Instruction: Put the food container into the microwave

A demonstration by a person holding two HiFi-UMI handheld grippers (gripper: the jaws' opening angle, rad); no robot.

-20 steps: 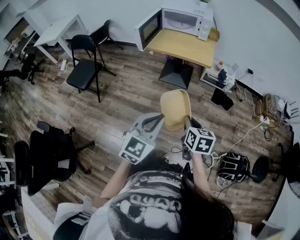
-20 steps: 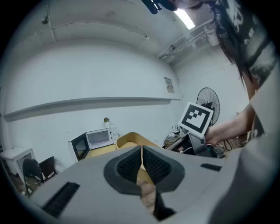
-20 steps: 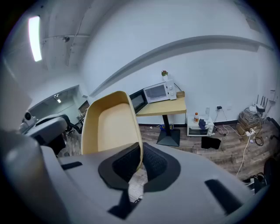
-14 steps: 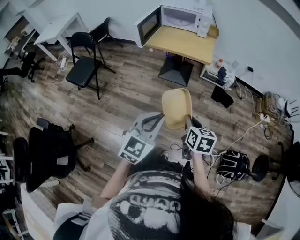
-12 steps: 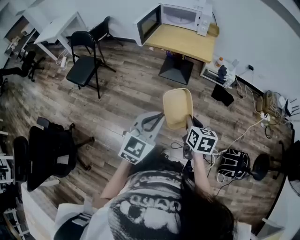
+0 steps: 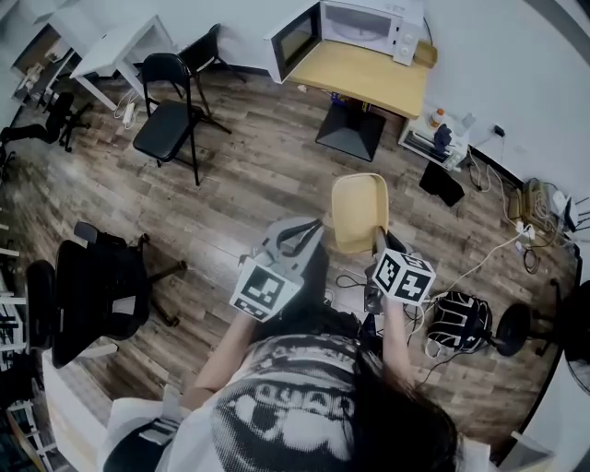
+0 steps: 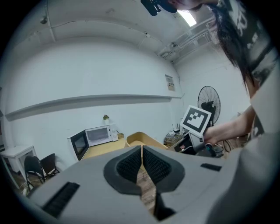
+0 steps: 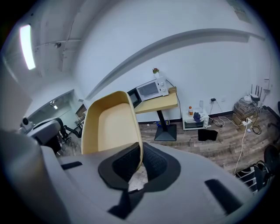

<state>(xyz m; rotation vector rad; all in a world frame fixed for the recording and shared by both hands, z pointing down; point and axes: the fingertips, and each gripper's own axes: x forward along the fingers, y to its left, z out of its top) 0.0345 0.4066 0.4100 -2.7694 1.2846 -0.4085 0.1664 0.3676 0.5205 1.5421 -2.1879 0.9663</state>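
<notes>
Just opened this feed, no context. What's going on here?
A person stands mid-room with a gripper in each hand. The right hand-held gripper is shut on the rim of a tan food container, held in the air. The left hand-held gripper is shut on nothing. The microwave sits across the room on a wooden table, door open, with the container not yet inside.

Long dark hair, white tee w/ b&w print; left gripper & right gripper grey, black ribbed pads.

Office: desk, swivel chair, microwave
</notes>
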